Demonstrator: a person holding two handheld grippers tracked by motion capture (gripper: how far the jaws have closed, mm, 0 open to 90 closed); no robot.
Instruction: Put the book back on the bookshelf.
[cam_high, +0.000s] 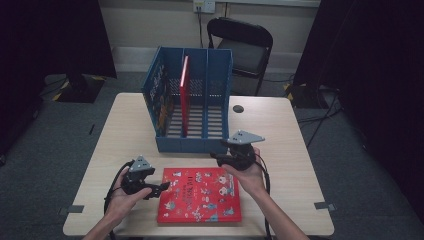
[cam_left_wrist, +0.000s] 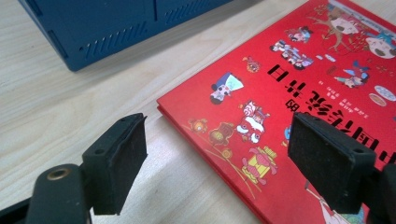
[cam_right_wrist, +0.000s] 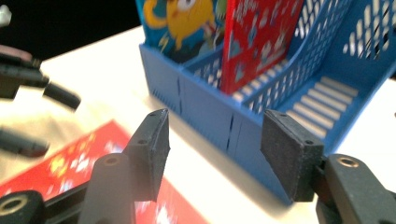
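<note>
While flat on table, red book (cam_high: 199, 195) between left tool (cam_high: 161, 188), right tool (cam_high: 216, 158)

Two bare forearms, no sleeves, each hand carrying a black hand-held tool. The left tool (cam_high: 161, 188) has a chunky black body topped by a grey three-cornered plate, with a black cable looping off behind it. The right tool (cam_high: 216, 156) looks the same: black body, grey three-cornered plate on top, black cable trailing behind. Up close, each tool ends in two flat rectangular black pads (cam_left_wrist: 120, 158) on rounded black arms, with small brass-coloured screw eyelets.
</note>
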